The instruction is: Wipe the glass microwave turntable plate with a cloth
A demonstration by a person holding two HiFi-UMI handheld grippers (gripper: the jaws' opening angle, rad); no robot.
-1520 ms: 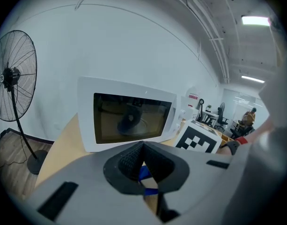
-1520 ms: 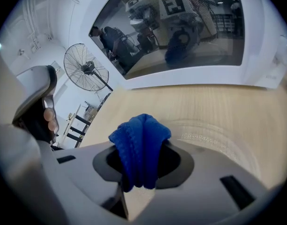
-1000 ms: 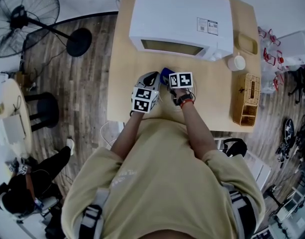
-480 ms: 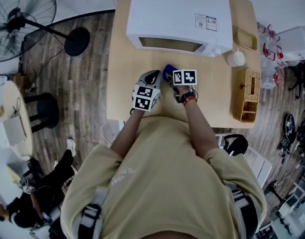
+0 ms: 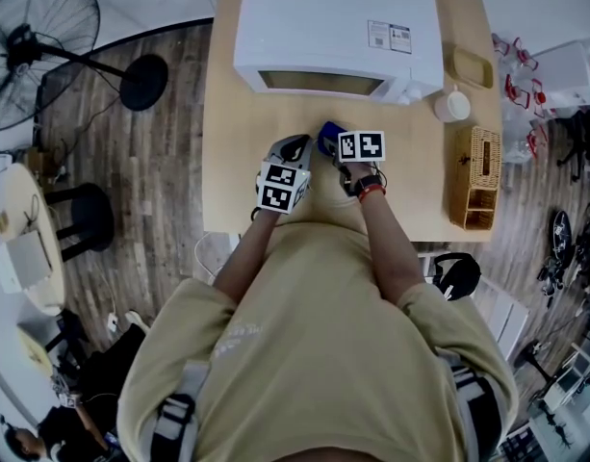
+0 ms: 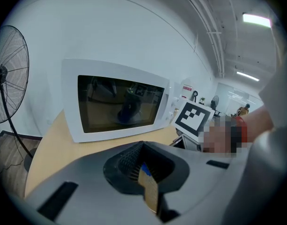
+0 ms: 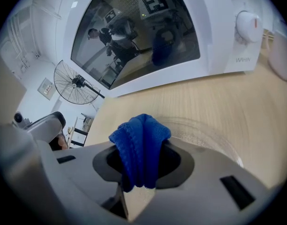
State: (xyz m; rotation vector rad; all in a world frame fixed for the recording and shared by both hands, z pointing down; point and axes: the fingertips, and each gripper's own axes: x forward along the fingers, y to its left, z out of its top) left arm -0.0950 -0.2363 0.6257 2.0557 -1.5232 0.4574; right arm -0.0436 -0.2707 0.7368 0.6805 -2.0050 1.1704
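Left gripper jaws pinch thin plate edge. White microwave ahead on wooden table, door shut. Fan left. Hand right.

White microwave, wicker basket, fan

Wooden table, microwave, glass plate, cup, basket
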